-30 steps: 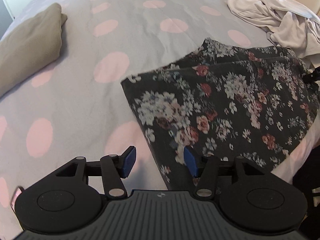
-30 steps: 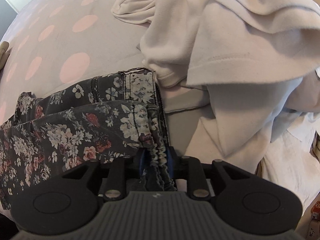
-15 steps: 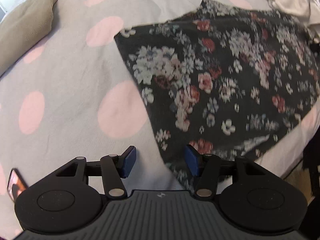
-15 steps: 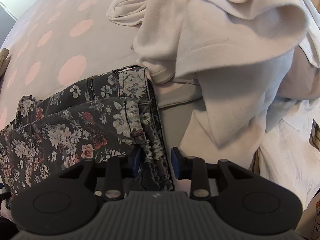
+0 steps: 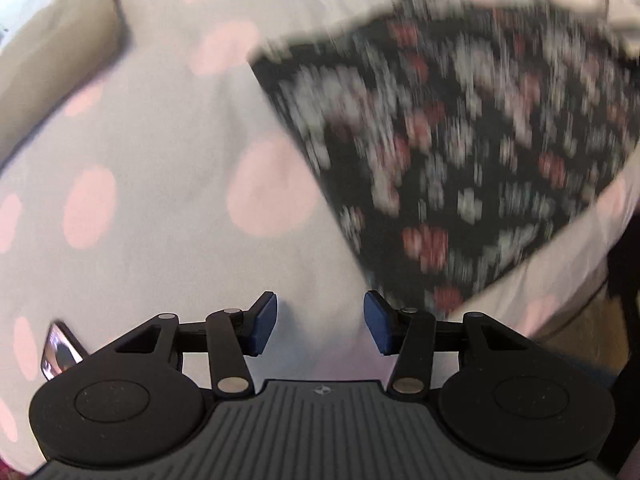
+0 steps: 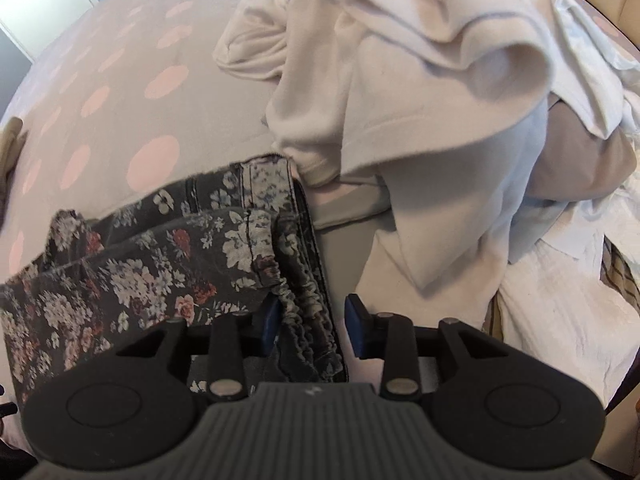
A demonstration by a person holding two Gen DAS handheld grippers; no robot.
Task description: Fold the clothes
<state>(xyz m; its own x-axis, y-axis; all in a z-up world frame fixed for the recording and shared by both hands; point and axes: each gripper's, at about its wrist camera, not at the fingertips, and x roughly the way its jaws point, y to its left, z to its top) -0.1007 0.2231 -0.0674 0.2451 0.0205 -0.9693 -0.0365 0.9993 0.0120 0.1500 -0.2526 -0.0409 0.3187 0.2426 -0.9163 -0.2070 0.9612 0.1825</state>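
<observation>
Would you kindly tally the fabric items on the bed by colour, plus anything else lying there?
Dark floral-print garment: 1
Cream-white crumpled garment pile: 1 pile, pieces inseparable
Tan folded cloth: 1
Phone at the bed's edge: 1
Total: 4, all on the grey bedspread with pink dots.

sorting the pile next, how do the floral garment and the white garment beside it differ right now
The floral garment is dark with a flower print; the white garment is plain and pale. The floral garment lies fairly flat on the bedspread, while the white garment is heaped in rumpled folds. The floral garment's gathered edge sits between the open fingers of the right gripper; the white garment lies beyond them. Both rest on the bed.
</observation>
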